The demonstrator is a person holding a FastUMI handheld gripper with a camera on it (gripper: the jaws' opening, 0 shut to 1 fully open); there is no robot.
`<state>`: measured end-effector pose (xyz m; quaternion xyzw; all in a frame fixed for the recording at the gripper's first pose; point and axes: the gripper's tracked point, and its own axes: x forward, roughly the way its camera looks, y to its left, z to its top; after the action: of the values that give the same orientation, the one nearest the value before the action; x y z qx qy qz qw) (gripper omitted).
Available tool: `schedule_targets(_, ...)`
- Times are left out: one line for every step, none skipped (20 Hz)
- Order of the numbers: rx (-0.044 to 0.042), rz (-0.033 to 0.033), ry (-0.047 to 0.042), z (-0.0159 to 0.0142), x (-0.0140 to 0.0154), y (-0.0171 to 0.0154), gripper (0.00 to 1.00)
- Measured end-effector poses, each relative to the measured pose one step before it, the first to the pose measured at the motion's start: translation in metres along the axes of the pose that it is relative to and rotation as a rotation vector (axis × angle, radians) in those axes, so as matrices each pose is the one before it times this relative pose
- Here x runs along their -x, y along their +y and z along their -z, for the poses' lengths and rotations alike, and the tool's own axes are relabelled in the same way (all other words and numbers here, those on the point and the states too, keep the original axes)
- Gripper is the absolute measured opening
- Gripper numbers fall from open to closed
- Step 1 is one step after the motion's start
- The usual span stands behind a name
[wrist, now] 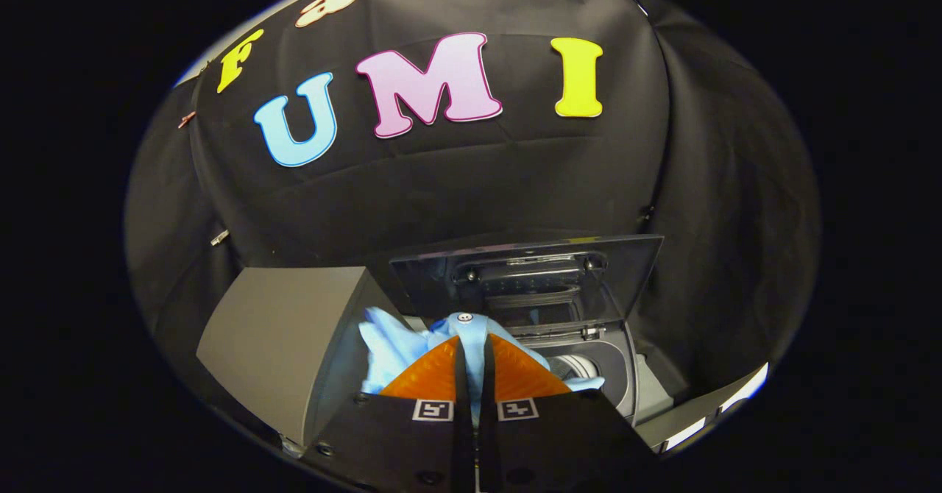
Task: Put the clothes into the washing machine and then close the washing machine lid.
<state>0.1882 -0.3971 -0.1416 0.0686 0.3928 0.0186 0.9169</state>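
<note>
My gripper [473, 346] is shut on a light blue garment [390, 349] with a white button, pinched between both fingers. The cloth bunches out to the left of the fingers and a strip rises between the tips. I hold it above the washing machine [622, 375], whose dark lid [530, 276] stands raised just beyond the fingertips. The drum opening [578, 366] shows to the right of the fingers, partly hidden by them and by the cloth.
A grey box-like block [283, 338] stands to the left of the machine. The black booth cloth hangs close behind the raised lid and wraps around both sides.
</note>
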Motion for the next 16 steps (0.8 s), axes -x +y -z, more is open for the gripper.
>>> schedule_targets(0.00427,0.00479,0.01264,0.00382,-0.00284,-0.00816,0.07)
schedule_targets(0.00221,0.00413,0.00695,0.00322,-0.00442,-0.00799,0.07)
schedule_targets(0.00181,0.00446,0.00641,0.00292,-0.0053,-0.0074,0.07)
schedule_targets(0.00059,0.00065,0.00611,0.00093,-0.0034,-0.00604,0.07)
schedule_targets(0.00108,-0.00041,0.00078,0.0016,-0.00229,-0.00673,0.07)
schedule_targets(-0.00042,-0.00138,0.00041,-0.00058,-0.00189,-0.00683,0.07)
schedule_targets(-0.00387,-0.00192,0.00213,-0.00047,-0.00209,-0.00554,0.07)
schedule_targets(-0.00692,-0.00323,0.00452,-0.00013,-0.00265,-0.00406,0.07)
schedule_targets(-0.00489,-0.00124,0.00453,0.00061,-0.00231,-0.00377,0.07)
schedule_targets(-0.00218,0.0004,0.00233,-0.00052,-0.00324,-0.00372,0.07)
schedule_targets(-0.00391,-0.00188,0.00544,0.00086,-0.00314,-0.00358,0.07)
schedule_targets(-0.00735,-0.00292,0.00554,0.0008,-0.00268,-0.00129,0.07)
schedule_targets(-0.00513,-0.00651,0.00676,0.00098,-0.00144,-0.00058,0.07)
schedule_targets(0.00106,-0.00343,-0.00016,-0.00092,-0.00145,-0.00084,0.07)
schedule_targets(0.00727,-0.00104,-0.00447,-0.00227,-0.00191,-0.00032,0.07)
schedule_targets(0.00942,-0.00101,-0.00571,-0.00178,-0.00149,0.00043,0.07)
